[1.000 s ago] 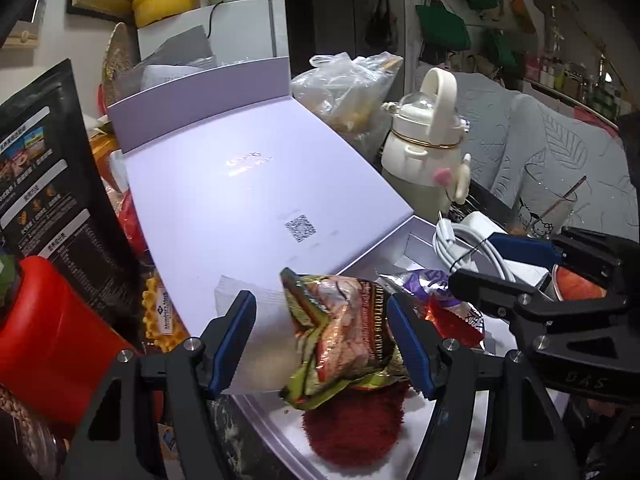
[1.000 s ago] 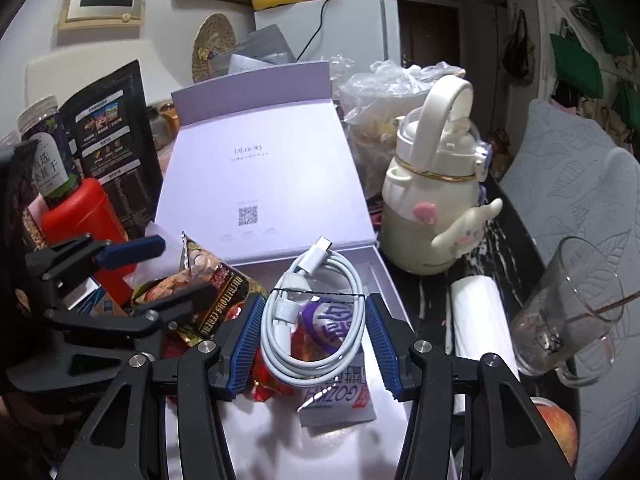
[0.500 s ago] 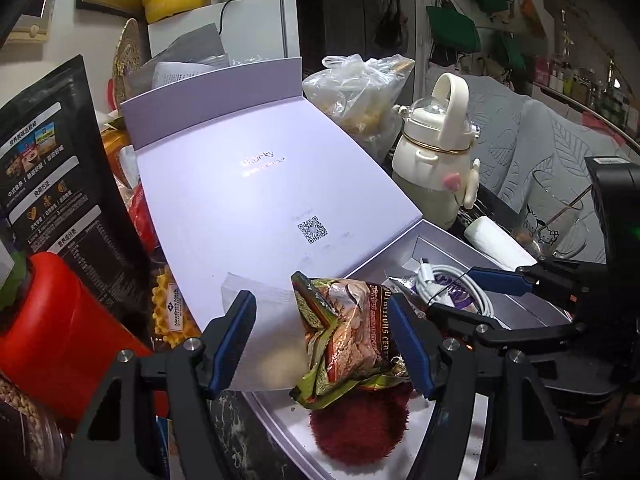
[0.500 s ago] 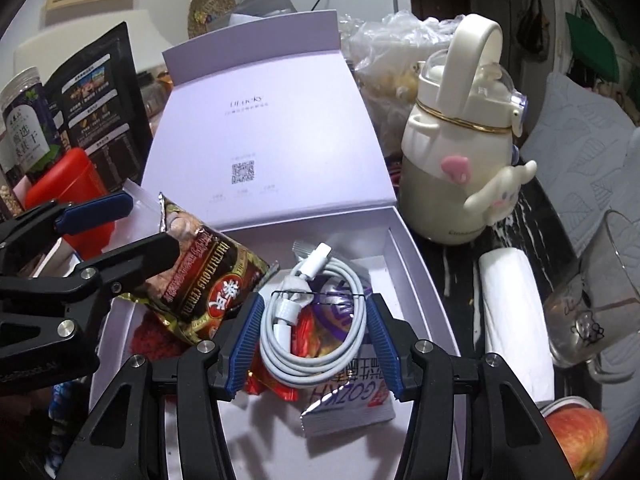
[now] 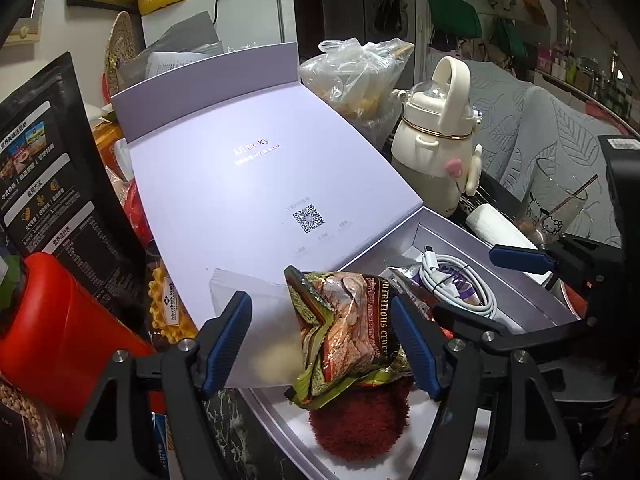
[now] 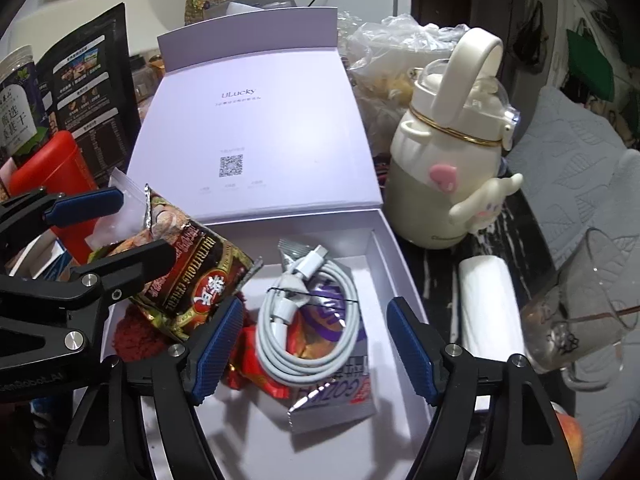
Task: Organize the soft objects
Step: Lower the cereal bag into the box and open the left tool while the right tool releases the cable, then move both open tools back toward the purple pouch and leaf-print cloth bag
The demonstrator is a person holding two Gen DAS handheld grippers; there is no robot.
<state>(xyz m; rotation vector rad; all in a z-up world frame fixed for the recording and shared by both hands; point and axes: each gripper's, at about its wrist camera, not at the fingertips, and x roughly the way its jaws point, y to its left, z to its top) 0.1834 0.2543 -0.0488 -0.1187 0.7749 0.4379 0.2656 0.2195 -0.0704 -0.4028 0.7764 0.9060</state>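
Note:
An open lilac box (image 6: 384,240) holds a white coiled cable (image 6: 266,340), a purple packet (image 6: 332,312), a silver sachet (image 6: 336,400), red wrappers (image 6: 256,372) and a red fuzzy thing (image 5: 360,424). My right gripper (image 6: 314,346) hangs over the box. Its jaws are opening, and the cable lies between them with a gap at each pad. My left gripper (image 5: 320,340) is at the box's left end. Its jaws are opening too, but the pads still touch a brown-green cereal bag (image 5: 352,332) and a white packet (image 5: 256,320), held upright above the fuzzy thing.
The box lid (image 6: 256,120) leans back behind the tray. Right of the box stand a cream bottle (image 6: 440,184), a white roll (image 6: 488,312) and a glass (image 6: 592,300). A red canister (image 5: 52,320) and a black pouch (image 5: 52,184) crowd the left. A plastic bag (image 5: 352,76) sits behind.
The right gripper's jaws have spread wide and let go of the cable coil, which now rests in the box. The left gripper has stayed put with the cereal bag.

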